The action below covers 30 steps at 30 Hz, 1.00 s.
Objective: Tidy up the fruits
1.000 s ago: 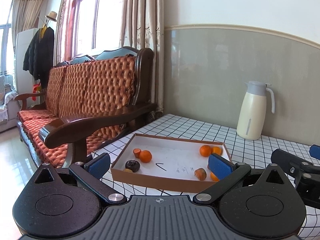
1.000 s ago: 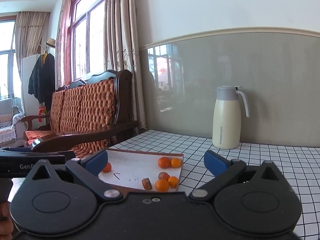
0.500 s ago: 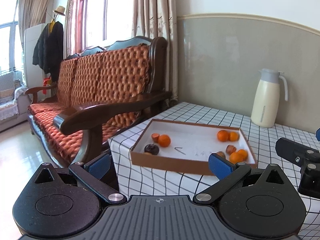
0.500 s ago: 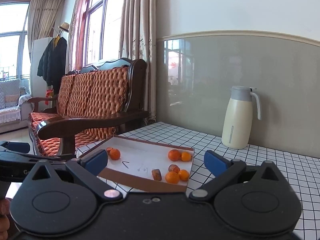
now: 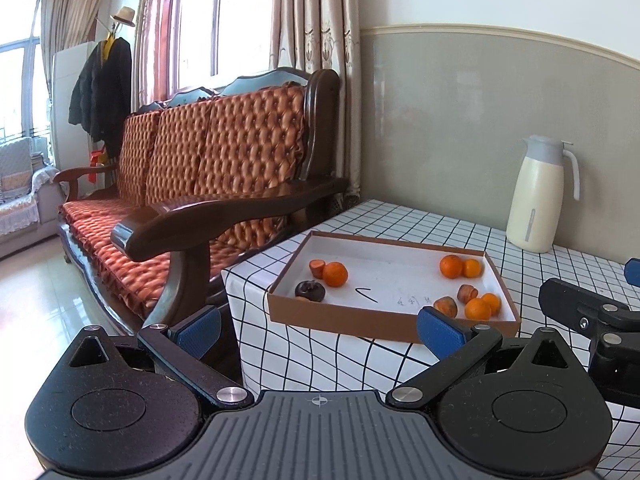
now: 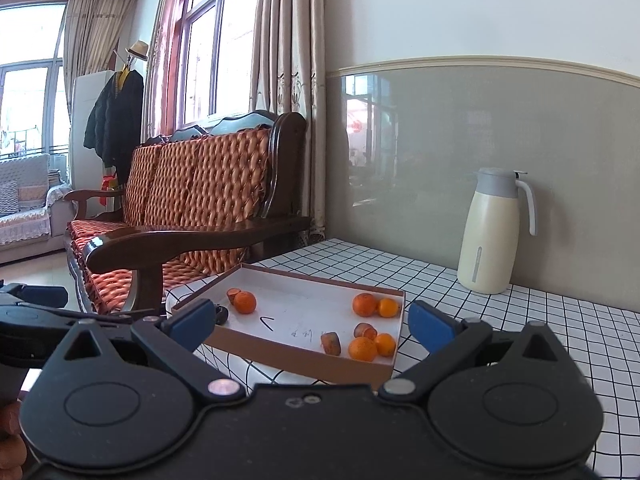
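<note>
Left wrist view: left gripper [image 5: 318, 326] spread wide, empty, short of table edge. Shallow brown cardboard tray with white floor [image 5: 384, 322] at corner of black-grid white tablecloth [image 5: 436, 220]. Tray left end: orange tangerine [image 5: 335, 274], cut reddish piece [image 5: 316, 268], dark wrinkled fruit [image 5: 310, 291]. Right end: cluster of tangerines [image 5: 460, 267] and brownish pieces.

Right wrist view: right gripper [image 6: 310, 322] spread wide, empty, facing same tray [image 6: 304, 356]. Cream thermos jug [image 6: 490, 232] by grey wall. Padded wooden sofa [image 6: 200, 192] left of table.
</note>
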Each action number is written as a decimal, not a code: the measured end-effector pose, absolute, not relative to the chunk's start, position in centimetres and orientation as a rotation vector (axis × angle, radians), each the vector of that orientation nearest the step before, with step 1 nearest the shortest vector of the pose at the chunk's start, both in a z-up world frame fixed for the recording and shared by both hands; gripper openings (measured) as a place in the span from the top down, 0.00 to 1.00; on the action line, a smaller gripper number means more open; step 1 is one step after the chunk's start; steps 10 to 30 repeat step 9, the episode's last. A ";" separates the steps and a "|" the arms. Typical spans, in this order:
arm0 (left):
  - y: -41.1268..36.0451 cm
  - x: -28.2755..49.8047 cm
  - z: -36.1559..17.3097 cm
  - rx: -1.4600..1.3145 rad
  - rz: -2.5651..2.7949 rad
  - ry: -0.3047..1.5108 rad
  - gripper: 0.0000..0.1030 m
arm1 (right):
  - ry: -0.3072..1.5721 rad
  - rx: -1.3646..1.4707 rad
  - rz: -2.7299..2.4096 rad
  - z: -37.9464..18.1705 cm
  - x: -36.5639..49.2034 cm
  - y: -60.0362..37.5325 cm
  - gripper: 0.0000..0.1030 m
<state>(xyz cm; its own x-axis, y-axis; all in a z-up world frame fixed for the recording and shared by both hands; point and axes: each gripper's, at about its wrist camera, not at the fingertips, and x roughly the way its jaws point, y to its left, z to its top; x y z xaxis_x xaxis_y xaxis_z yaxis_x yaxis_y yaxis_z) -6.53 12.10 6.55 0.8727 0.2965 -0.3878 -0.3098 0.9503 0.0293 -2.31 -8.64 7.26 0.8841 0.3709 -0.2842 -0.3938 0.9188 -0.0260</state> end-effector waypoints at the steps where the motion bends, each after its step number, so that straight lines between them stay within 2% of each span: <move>1: 12.1 -6.5 6.5 -0.039 0.316 0.400 0.00 | 0.278 -0.084 0.397 7.2 -2.4 -8.6 0.06; 30: 11.6 -6.5 6.4 -0.057 0.272 0.368 0.00 | 0.273 -0.058 0.390 7.0 -2.2 -8.9 0.06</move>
